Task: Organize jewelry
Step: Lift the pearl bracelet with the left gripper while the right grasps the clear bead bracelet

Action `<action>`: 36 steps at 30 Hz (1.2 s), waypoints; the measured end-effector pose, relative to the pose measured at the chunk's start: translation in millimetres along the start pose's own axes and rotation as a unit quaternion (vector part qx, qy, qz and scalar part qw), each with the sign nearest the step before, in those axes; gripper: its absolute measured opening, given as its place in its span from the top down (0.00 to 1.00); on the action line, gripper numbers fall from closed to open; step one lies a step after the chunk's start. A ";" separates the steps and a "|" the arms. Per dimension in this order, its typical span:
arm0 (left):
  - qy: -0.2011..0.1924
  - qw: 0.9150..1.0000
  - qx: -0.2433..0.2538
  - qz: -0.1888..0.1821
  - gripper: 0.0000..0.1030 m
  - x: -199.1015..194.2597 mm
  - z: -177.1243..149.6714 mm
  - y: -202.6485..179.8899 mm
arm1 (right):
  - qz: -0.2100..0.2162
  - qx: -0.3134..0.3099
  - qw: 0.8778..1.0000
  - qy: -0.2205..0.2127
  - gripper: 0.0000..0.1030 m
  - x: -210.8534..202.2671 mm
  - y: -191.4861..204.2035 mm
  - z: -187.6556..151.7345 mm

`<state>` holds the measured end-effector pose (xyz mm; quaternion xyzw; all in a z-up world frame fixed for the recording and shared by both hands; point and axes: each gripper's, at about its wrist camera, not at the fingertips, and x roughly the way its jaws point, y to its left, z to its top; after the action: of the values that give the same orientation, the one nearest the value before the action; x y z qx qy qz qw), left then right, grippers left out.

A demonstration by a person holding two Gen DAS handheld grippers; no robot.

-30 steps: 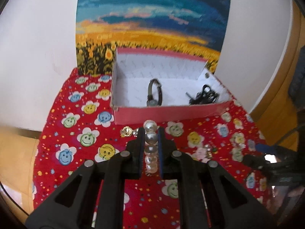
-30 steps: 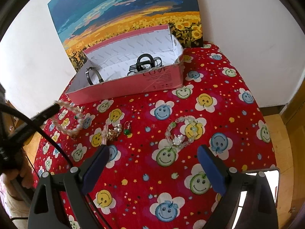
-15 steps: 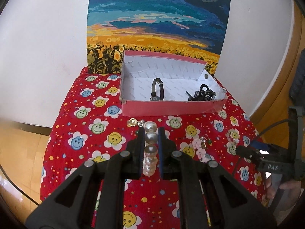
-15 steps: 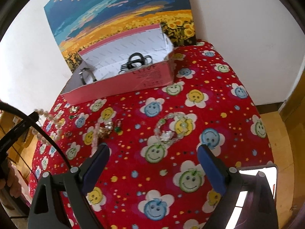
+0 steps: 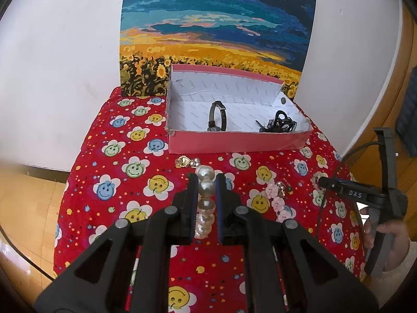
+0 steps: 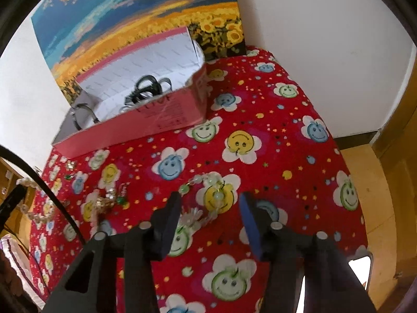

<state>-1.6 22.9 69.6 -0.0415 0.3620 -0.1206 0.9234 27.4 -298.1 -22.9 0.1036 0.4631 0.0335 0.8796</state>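
My left gripper [image 5: 206, 180] is shut on a pearl bracelet [image 5: 206, 204], held above the red smiley tablecloth [image 5: 135, 182] in front of the pink box [image 5: 234, 142]. A watch [image 5: 217, 116] and black tangled pieces [image 5: 277, 124] lie in the box. My right gripper [image 6: 209, 196] hangs low over a green and clear bead bracelet [image 6: 185, 188]. Its jaws are closing with the bracelet between them, and the pads do not press on it. In the right wrist view the pearl bracelet [image 6: 34, 215] dangles at the far left.
A gold brooch [image 5: 183, 161], a pink flower bracelet [image 5: 276, 200] and small earrings [image 6: 112, 200] lie loose on the cloth. A sunflower painting [image 5: 216, 39] leans on the wall behind the box. A hand [image 5: 391, 237] holds the right tool at the table's right edge.
The right gripper has come down closer over the bead bracelet and its jaws have narrowed around it. The left gripper has drawn back a little from the box, still gripping the pearls.
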 end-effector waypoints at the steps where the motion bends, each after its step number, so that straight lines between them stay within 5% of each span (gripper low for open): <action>1: 0.001 1.000 0.000 0.000 0.95 0.3 -0.2 0.3 | -0.008 -0.007 1.000 -0.004 0.55 0.4 2.1 0.5; 9: 0.003 1.000 0.004 -0.006 0.95 1.9 1.4 -3.0 | -0.066 -0.067 0.995 -0.013 0.78 7.7 18.3 1.9; 14: 0.000 1.000 0.008 -0.015 0.95 0.2 7.4 -5.5 | -0.030 -0.052 0.998 -0.017 0.98 2.8 13.6 6.8; 24: -0.030 0.999 0.025 -0.020 0.95 -12.1 35.1 -9.4 | 0.020 -0.040 0.998 -0.038 0.99 -26.0 7.7 13.7; 28: -0.033 0.999 0.023 -0.021 0.95 -12.0 42.5 -9.4 | -0.002 -0.084 0.996 -0.029 0.96 -22.8 17.0 12.2; 31: -0.034 0.999 0.022 -0.020 0.95 -11.3 44.0 -9.4 | -0.009 -0.102 0.995 -0.015 0.81 -14.3 20.0 10.4; 36: -0.032 0.999 0.025 -0.021 0.95 -7.6 46.9 -9.9 | -0.040 -0.117 0.992 0.008 0.79 6.9 21.1 10.4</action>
<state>22.8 14.7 110.7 -0.0293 0.3281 -0.1473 0.9326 40.7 -278.0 -18.3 -0.0191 0.4665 0.0531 0.8827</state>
